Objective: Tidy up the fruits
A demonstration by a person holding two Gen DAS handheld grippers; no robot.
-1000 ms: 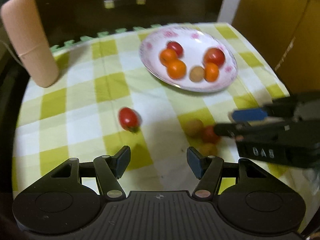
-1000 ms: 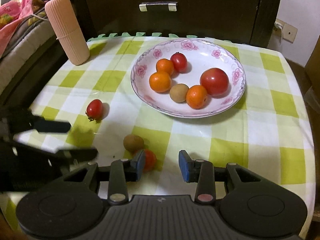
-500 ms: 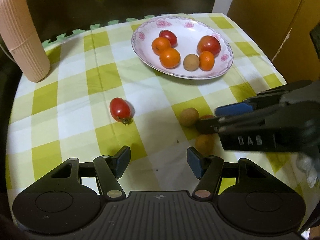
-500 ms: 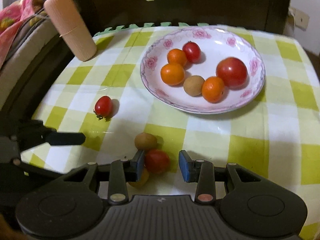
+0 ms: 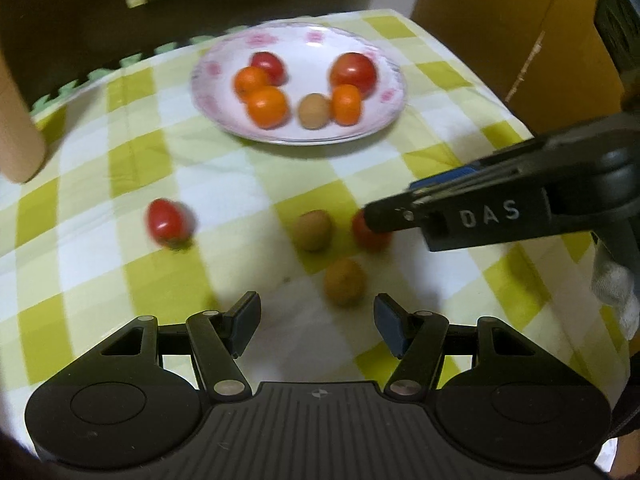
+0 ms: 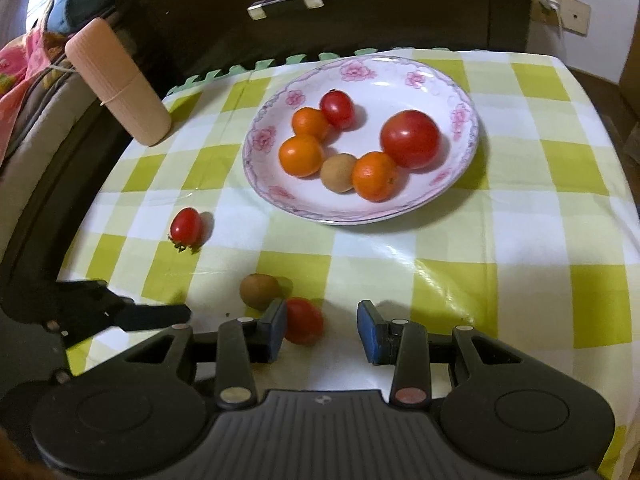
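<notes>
While the left gripper is idling wide open, the right gripper, jaws spread and empty, is straddling the cherry tomato, which is hugging its left jaw.

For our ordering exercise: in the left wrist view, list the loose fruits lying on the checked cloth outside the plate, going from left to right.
Small red tomato → brown fruit beside it → second brown fruit, nearer the camera → red tomato at the tip of the right tongs.
</notes>
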